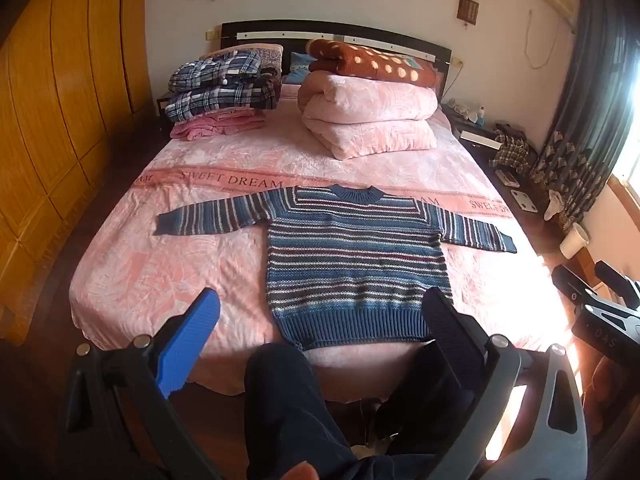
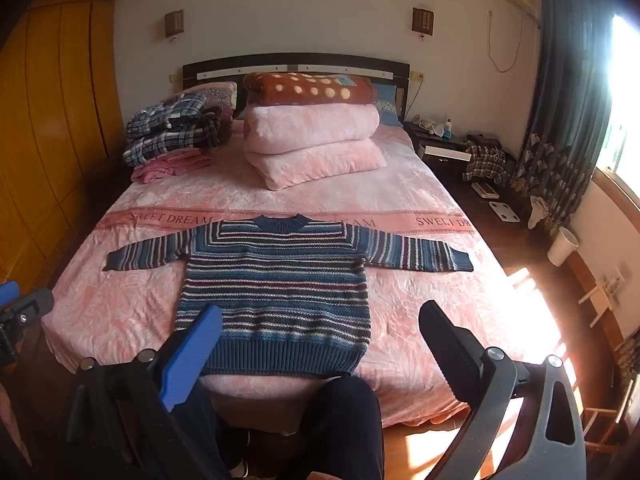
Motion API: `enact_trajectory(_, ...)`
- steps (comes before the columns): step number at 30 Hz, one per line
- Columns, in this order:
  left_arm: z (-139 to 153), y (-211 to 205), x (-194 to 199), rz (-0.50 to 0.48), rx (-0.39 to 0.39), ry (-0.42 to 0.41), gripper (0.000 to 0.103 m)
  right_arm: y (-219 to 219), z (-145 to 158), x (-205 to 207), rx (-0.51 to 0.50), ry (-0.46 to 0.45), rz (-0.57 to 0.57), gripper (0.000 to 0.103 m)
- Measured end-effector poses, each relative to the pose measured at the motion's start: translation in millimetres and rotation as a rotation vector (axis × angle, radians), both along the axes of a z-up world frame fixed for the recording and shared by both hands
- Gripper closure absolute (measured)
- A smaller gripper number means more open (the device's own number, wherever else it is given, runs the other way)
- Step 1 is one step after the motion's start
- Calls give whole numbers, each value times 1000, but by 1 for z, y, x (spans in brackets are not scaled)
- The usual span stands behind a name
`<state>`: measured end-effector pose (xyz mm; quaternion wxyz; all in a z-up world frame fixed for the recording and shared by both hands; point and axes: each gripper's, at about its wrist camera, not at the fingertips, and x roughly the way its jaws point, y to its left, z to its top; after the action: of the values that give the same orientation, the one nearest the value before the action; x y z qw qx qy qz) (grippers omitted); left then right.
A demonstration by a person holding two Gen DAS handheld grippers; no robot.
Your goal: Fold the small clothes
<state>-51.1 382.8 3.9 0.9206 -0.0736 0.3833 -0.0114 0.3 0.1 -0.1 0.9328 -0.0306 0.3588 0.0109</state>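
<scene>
Lying flat on the pink patterned bed (image 1: 168, 280) ahead of both jaws: blue striped knitted sweater (image 1: 356, 264), ribbed hem nearest, collar pointing away toward the headboard, sleeves stretched straight out sideways. Left gripper (image 1: 320, 320) and right gripper (image 2: 320, 324) spread wide, holding nothing, short of the hem.

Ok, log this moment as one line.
sweater: flat on bed, sleeves out, unfolded | left claw: open, empty | right claw: open, empty
</scene>
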Motion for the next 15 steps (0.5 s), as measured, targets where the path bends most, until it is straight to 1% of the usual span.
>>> enact_trajectory(7,-2,-1,1,2,7,-1,3,0,-2,1,2,-3,1,4)
enact_trajectory(14,-2,0,1,0,1,-6,3,3,2,5,-1,-3,-5,4)
enact_trajectory(15,-3,0,1,1,2,-6,3,1,2,1,0,-7,-5,4)
